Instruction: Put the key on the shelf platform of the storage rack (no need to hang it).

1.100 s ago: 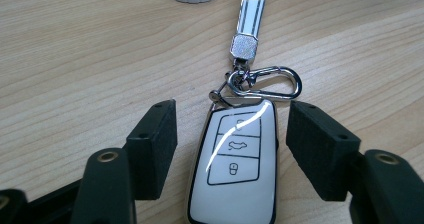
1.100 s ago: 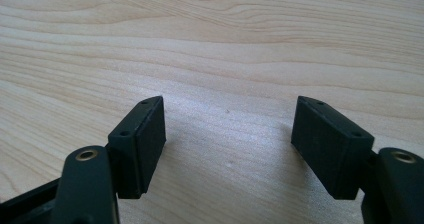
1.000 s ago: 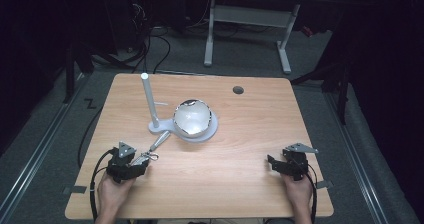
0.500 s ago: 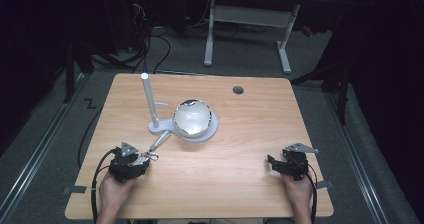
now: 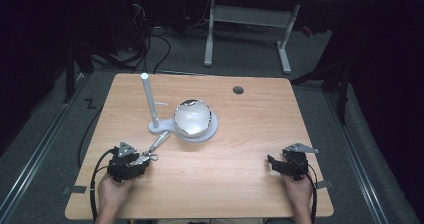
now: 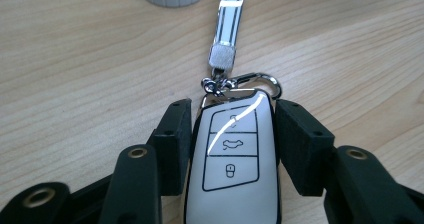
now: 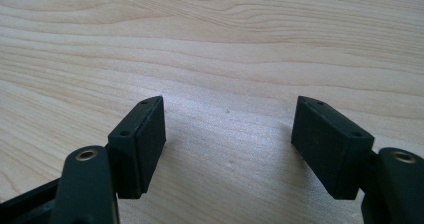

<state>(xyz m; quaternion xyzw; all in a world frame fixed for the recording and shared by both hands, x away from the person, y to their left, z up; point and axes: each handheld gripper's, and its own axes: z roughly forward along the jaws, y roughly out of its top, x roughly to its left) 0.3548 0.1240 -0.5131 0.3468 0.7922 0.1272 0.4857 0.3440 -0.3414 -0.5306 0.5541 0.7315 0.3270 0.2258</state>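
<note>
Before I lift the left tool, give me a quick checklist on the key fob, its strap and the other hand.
1. Key fob sits between the left tool's jaws: ok, both press its sides.
2. Clip joins fob to strap: ok, hooked.
3. Strap free of the white stand: cannot tell, its far end runs up to the base.
4. Right tool empty: ok, open over bare table.
5. Right tool apart from the stand: ok, at the table's right.
</note>
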